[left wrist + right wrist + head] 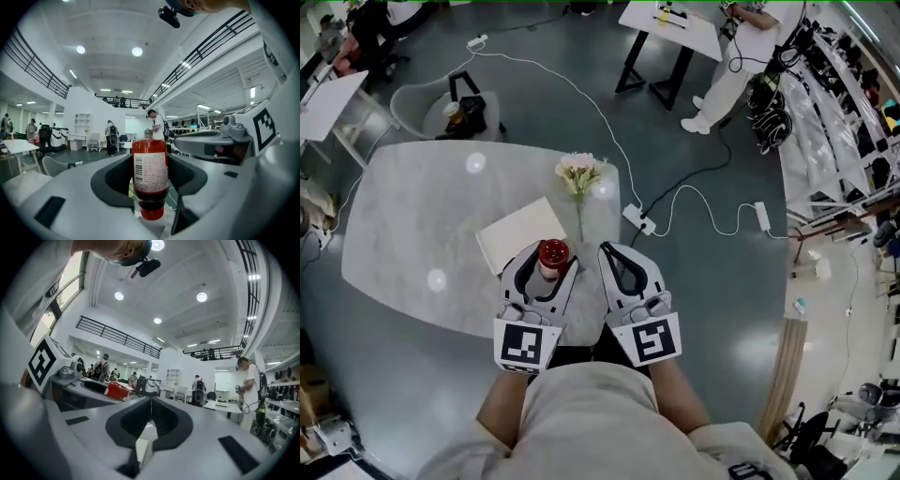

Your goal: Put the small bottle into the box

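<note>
I am clamping the small bottle (150, 171) in my left gripper (549, 261), not yet in the box (521, 236) lying just beyond; right gripper (617, 255) idling, jaws together, empty.

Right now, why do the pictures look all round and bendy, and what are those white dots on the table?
Head view: sharp, with white glare spots where lights bounce off the shiny table. Left gripper view: a wide lens bends the railings and blacks out the corners; the small bottle is crisp. Right gripper view: same round bending, and the lamps glow very bright.
</note>
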Tool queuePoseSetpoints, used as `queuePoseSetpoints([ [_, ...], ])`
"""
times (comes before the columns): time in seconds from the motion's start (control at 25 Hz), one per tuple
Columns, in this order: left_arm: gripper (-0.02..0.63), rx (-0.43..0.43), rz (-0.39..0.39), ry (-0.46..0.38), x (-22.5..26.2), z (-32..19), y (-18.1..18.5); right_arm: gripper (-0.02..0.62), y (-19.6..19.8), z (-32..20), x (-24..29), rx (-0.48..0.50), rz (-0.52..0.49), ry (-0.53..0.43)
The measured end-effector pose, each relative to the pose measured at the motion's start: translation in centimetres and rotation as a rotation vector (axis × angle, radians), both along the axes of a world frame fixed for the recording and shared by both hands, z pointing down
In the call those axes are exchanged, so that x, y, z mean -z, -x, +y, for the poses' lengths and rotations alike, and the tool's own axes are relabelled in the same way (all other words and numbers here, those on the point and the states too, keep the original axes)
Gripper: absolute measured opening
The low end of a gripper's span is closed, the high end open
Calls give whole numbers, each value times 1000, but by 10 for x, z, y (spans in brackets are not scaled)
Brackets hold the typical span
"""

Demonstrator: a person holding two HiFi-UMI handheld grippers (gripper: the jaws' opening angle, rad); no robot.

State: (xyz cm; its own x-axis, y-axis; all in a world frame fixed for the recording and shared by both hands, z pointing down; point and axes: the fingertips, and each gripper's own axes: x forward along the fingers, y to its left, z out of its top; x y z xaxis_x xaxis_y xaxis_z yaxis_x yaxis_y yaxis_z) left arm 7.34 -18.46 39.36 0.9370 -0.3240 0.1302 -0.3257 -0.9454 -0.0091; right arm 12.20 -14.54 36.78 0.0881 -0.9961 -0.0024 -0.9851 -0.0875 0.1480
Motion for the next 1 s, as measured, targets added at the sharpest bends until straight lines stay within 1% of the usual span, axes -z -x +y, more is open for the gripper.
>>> queuePoseSetpoints([
  [0.16, 236, 79, -57, 5, -15, -22, 6, 26, 0, -31, -14, 86, -32, 17],
  [0.36, 236, 209, -99, 10, -31, -52, 13, 26, 3, -72, -33, 239, -60, 31],
  [0.48, 236, 281, -147, 13, -39, -65, 18, 26, 8, -89, -40, 342, -65, 43],
  [0.64, 236, 366, -203, 9, -47, -76, 24, 26, 8, -103, -50, 447, -76, 80],
  [0.8, 236, 418, -261, 29, -67, -80, 29, 26, 9, -115, -65, 542, -72, 101],
  [0.92, 236, 444, -334, 34, -88, -81, 33, 26, 8, -118, -87, 597, -97, 156],
  [1.0, 236, 449, -374, 39, -102, -79, 34, 26, 7, -120, -101, 628, -97, 184],
])
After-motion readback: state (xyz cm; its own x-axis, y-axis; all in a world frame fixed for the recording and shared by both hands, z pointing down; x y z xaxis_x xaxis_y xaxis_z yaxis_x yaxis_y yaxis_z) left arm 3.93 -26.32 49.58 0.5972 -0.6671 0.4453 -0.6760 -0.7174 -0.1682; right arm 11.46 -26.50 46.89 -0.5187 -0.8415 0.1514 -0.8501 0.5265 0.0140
